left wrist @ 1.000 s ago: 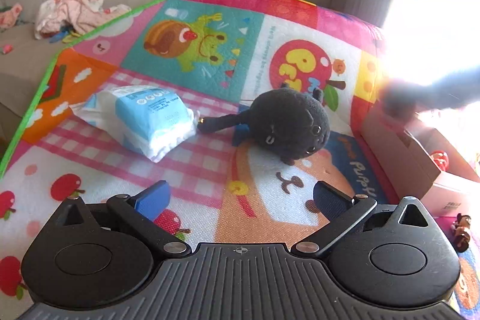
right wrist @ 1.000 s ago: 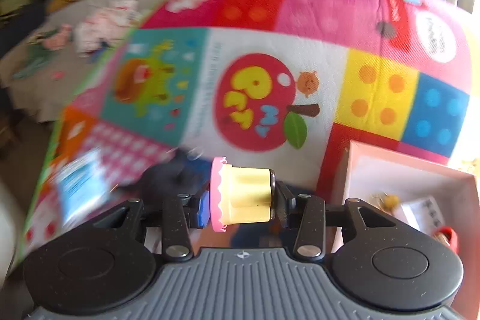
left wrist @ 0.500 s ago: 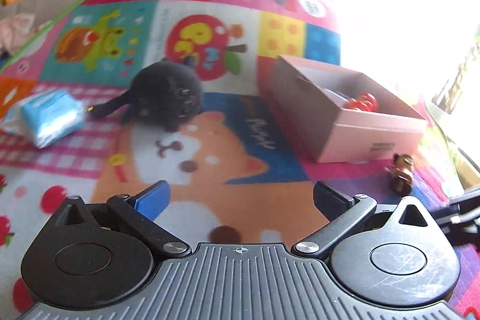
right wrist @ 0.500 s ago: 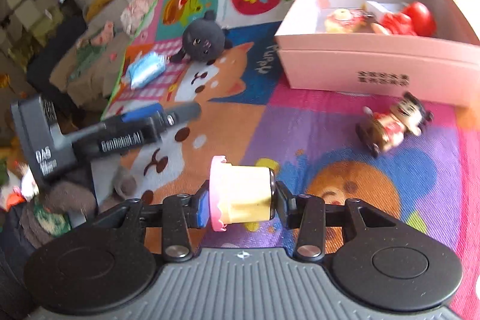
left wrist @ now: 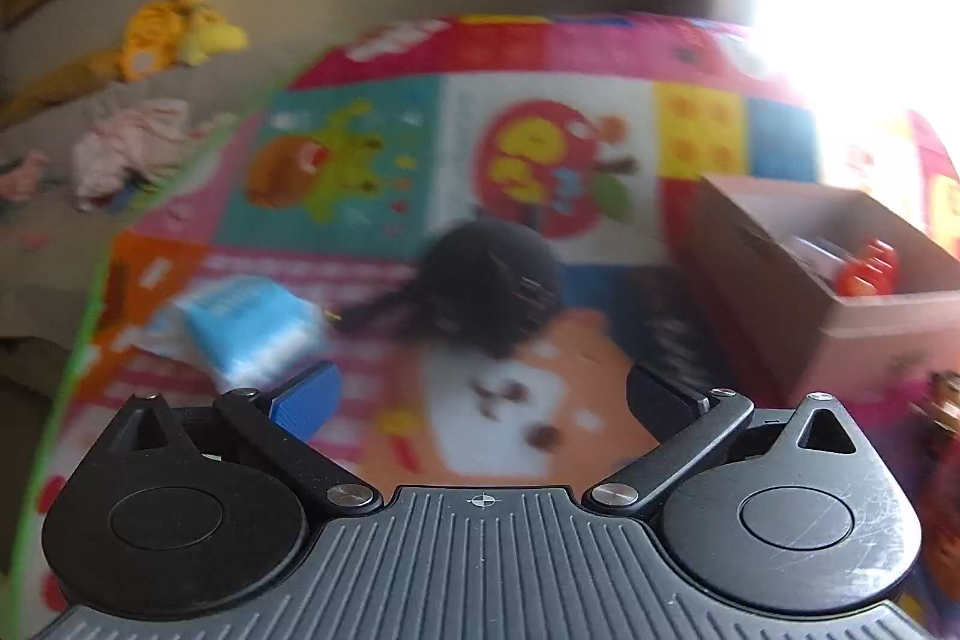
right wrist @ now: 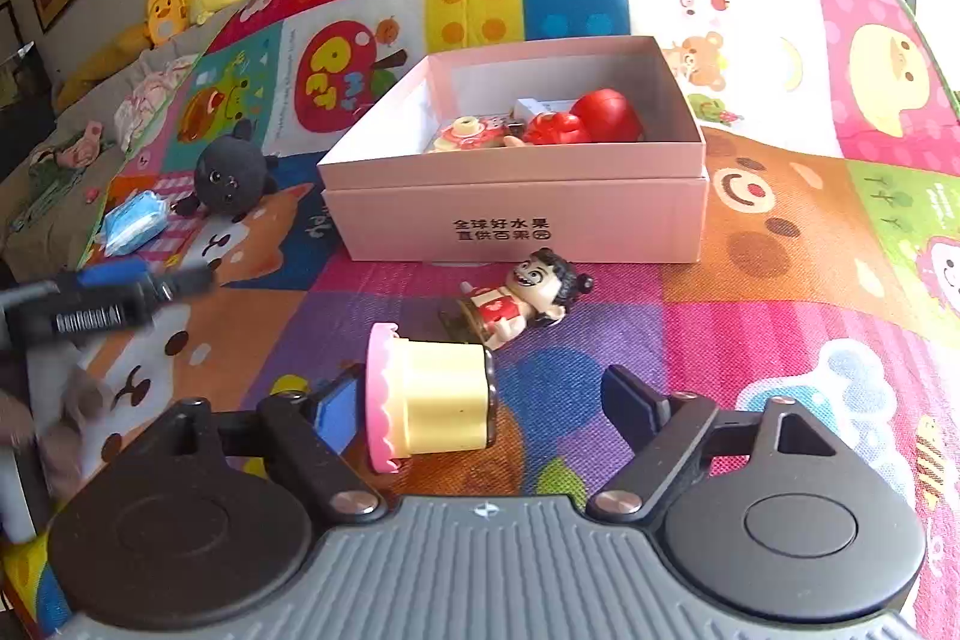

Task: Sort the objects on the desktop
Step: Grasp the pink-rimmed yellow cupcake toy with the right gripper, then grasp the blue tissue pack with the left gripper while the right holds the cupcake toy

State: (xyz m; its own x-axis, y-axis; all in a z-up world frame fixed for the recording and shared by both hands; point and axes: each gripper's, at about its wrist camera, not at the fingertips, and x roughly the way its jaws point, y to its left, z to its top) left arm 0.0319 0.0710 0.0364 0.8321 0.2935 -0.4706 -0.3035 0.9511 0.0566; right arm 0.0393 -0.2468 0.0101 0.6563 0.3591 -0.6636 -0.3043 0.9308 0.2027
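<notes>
Your right gripper (right wrist: 480,406) jaws just spread, yellow cup (right wrist: 435,397) loose between them; left gripper (left wrist: 480,388) spread, empty. Pink box (right wrist: 522,214) partly filled; doll (right wrist: 522,298), black plush (right wrist: 231,175), blue pack (right wrist: 132,220) still out.

A colourful cartoon play mat (right wrist: 750,280) carries a pink box (right wrist: 522,214) at centre, a toy figure (right wrist: 519,295) lying just before it, a black plush (right wrist: 231,175) and blue tissue pack (right wrist: 132,214) far left, and a pink-and-yellow toy cake (right wrist: 429,394) nearest.

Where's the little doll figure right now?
Right wrist view: the doll figure lies on the mat just in front of the pink box, beyond the yellow cup.
</notes>
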